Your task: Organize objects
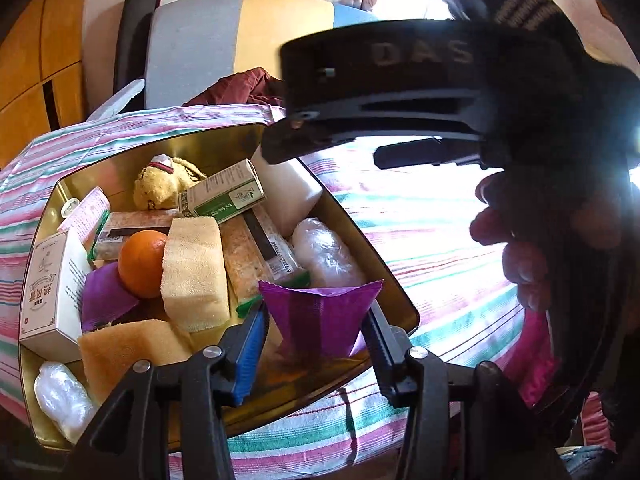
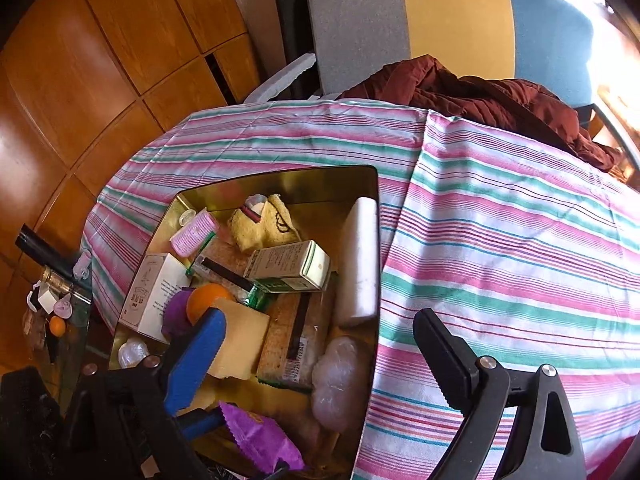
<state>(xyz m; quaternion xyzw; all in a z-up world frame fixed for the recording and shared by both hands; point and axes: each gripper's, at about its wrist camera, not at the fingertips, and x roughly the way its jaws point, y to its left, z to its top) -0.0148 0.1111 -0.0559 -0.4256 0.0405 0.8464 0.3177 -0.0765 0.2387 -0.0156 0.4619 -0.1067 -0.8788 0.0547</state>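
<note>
Striped-cloth table carrying one gold tin

The table is covered by a tablecloth (image 2: 500,208) striped in pink, green and white, with a fold line running down it just right of the tin. A gold metal tin (image 2: 280,184), open-topped and crowded with small goods, sits directly on the cloth at the left side. At the far edge a dark red garment (image 2: 480,92) seems to spill onto the cloth, though it may rest on the chair behind.
</note>
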